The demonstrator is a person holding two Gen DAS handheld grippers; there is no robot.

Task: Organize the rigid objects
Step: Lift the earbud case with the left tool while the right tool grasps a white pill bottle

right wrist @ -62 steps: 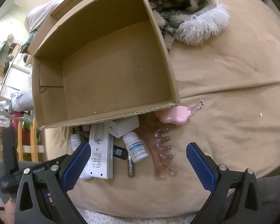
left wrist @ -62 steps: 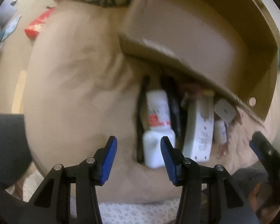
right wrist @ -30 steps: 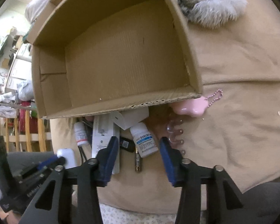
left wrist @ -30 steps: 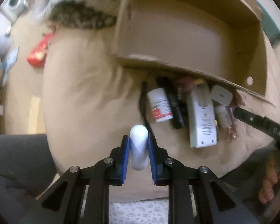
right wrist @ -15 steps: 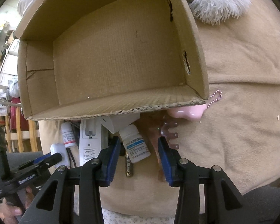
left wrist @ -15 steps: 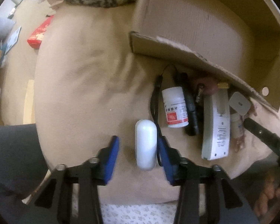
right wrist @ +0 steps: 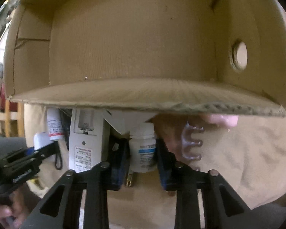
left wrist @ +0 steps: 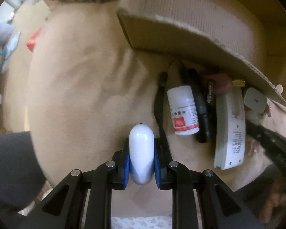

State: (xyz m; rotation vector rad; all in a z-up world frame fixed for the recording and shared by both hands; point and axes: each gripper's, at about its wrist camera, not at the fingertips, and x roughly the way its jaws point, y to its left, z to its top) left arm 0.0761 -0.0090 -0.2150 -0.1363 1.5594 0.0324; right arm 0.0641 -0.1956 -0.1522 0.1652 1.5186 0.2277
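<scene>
Left wrist view: the left gripper [left wrist: 142, 159] is clamped on the white capsule [left wrist: 141, 150], blue pads pressed to both its sides. Half a second ago the jaws stood apart around the capsule as it lay on the beige cushion [left wrist: 82, 87]; they have just closed on it again. To the right lie a black cable [left wrist: 160, 103], the red-label bottle [left wrist: 183, 110], a black stick [left wrist: 200, 110] and the white remote [left wrist: 231, 129], all just below the cardboard box [left wrist: 200, 32], whose near flap overhangs their far ends.

Right wrist view: the right gripper [right wrist: 143, 159] has just been closing around the blue-label bottle [right wrist: 143, 148]. Its pads now sit tight against the bottle's sides, where half a second ago they stood clear of it. The bottle lies on the cushion under the box edge, between the remote [right wrist: 85, 139] and a pinkish hair claw [right wrist: 192, 143]. The box [right wrist: 133, 43] fills more of this view than before.
</scene>
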